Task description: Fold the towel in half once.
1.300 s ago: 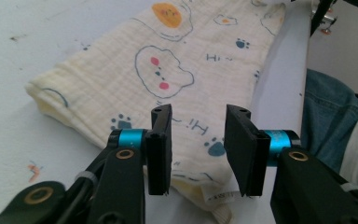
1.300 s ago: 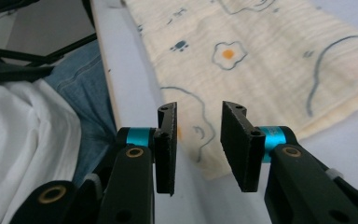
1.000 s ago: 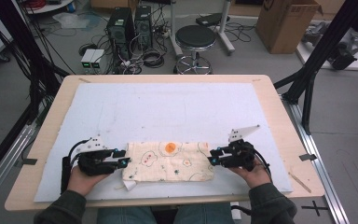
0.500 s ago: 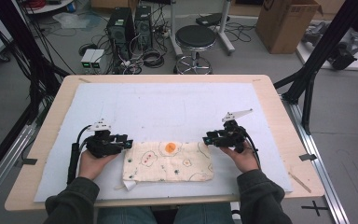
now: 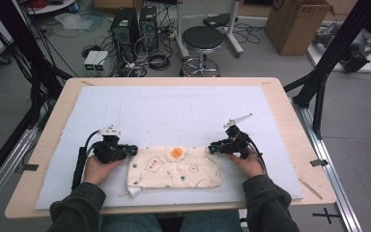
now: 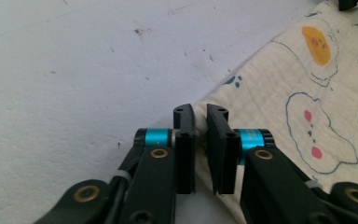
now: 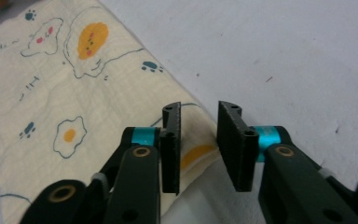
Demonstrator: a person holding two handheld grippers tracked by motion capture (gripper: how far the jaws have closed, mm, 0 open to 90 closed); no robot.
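A cream cloth (image 5: 174,169) printed with fried eggs lies folded on the white mat near the front edge. My left gripper (image 5: 134,150) is at its far left corner. In the left gripper view the jaws (image 6: 200,109) have just been closing and now pinch the corner of the cloth (image 6: 307,93) in a narrow gap. My right gripper (image 5: 211,146) is at the far right corner. In the right gripper view its jaws (image 7: 199,107) have also been closing; they straddle the corner of the cloth (image 7: 74,93), with a gap left at the right pad.
The white mat (image 5: 174,111) covers most of the wooden table (image 5: 290,111). A thin wooden stick (image 5: 310,188) lies at the front right of the table. A stool (image 5: 203,41) and a cardboard box (image 5: 297,21) stand on the floor beyond.
Both hands have moved away from the person, from the cloth's side edges to its far corners. Both pairs of jaws stand narrower than before.
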